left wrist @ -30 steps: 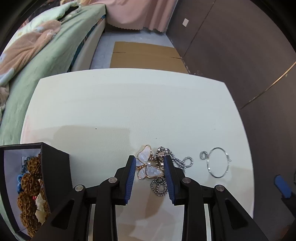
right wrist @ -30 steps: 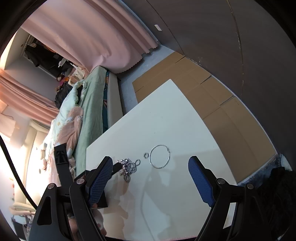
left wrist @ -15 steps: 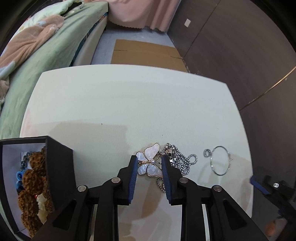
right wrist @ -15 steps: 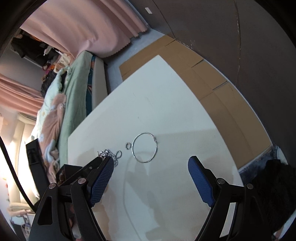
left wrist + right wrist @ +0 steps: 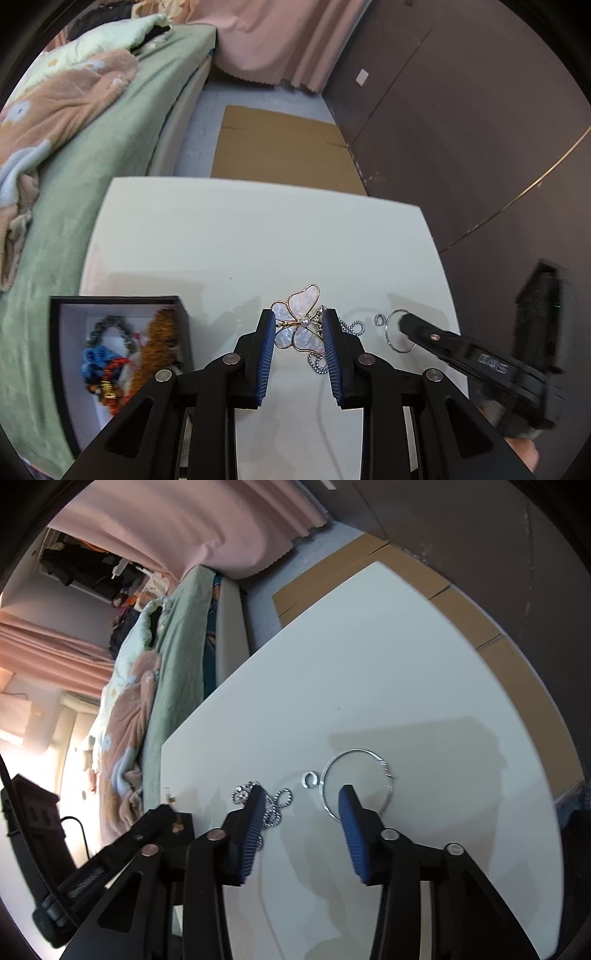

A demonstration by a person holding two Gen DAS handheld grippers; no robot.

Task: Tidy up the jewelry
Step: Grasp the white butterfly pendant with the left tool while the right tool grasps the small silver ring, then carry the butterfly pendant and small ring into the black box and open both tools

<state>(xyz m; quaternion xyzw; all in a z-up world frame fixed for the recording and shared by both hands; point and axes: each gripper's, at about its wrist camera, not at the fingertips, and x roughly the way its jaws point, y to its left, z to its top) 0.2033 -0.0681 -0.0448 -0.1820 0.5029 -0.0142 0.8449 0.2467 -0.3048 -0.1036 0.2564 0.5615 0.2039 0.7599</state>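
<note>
My left gripper (image 5: 300, 325) is shut on a pearly butterfly brooch (image 5: 300, 321) with a gold rim and holds it above the white table (image 5: 258, 229). A silver ball chain (image 5: 321, 363) lies under it; it also shows in the right wrist view (image 5: 275, 806). A thin silver hoop (image 5: 354, 782) and a small silver ring (image 5: 309, 778) lie to the right. My right gripper (image 5: 303, 801) is open, with its fingers on either side of the small ring, just above the table.
An open black jewelry box (image 5: 122, 354) with bead bracelets stands at the table's front left. A bed with green bedding (image 5: 92, 122) runs along the left. Cardboard (image 5: 280, 147) lies on the floor beyond the table. A dark wall is on the right.
My left gripper has closed on the butterfly brooch and lifted it off the chain. My right gripper has narrowed and moved down toward the hoop and ring.
</note>
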